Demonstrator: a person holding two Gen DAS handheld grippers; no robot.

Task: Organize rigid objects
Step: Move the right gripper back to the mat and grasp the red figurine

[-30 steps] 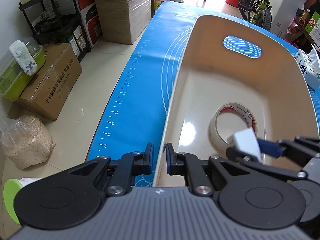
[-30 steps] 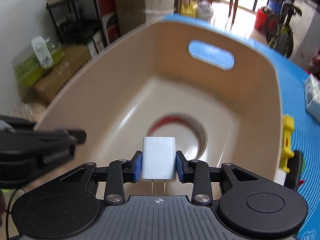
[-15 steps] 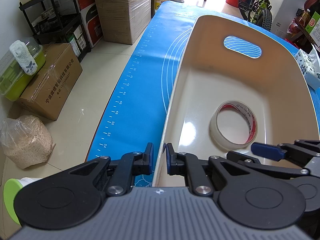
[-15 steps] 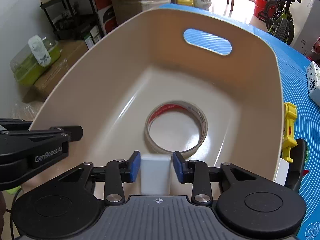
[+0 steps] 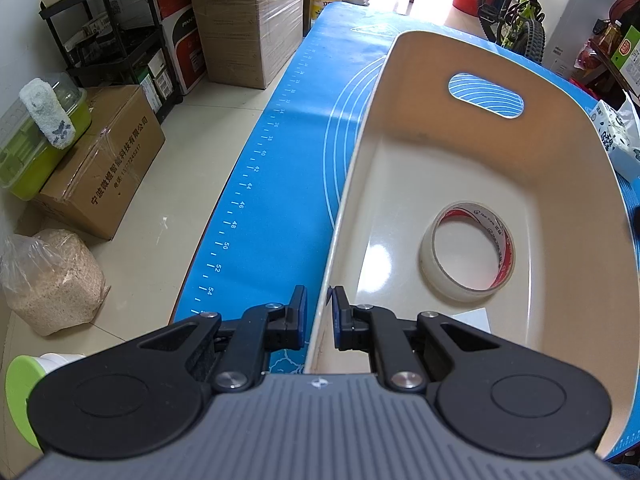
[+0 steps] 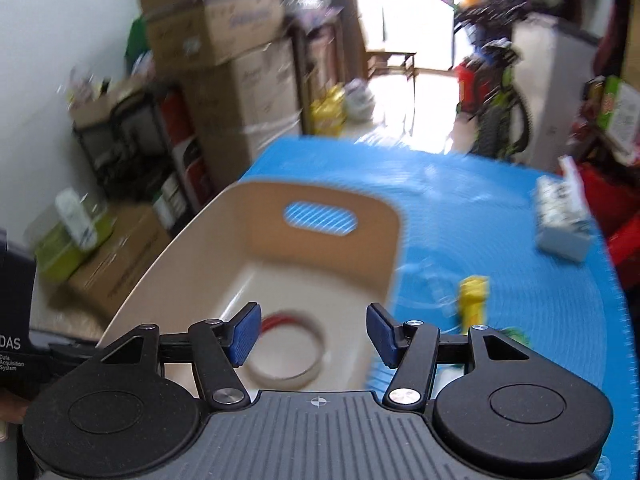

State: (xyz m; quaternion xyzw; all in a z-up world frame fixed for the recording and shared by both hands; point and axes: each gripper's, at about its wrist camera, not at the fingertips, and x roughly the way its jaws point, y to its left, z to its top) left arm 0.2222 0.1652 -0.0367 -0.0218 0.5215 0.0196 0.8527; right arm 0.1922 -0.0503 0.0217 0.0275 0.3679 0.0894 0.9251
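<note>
A beige bin [image 5: 576, 184] with a handle slot stands on the blue mat. My left gripper [image 5: 319, 322] is shut on the bin's near left rim. Inside the bin lie a roll of clear tape [image 5: 466, 258] and a white charger block [image 5: 472, 318], partly hidden behind my left gripper's fingers. My right gripper [image 6: 314, 336] is open and empty, raised above the bin [image 6: 168, 280], with the tape roll [image 6: 286, 350] below it. A yellow object [image 6: 474, 298] lies on the mat right of the bin; that view is blurred.
A tissue pack [image 5: 616, 136] lies on the mat [image 5: 280, 184] at the far right, also in the right wrist view [image 6: 562, 216]. Cardboard boxes [image 5: 100, 160], a black shelf, a sack and a bicycle stand on the floor around the table.
My right gripper opened and dropped the white charger into the bin, then rose and drew back out of the left view. My left gripper has held the rim without moving.
</note>
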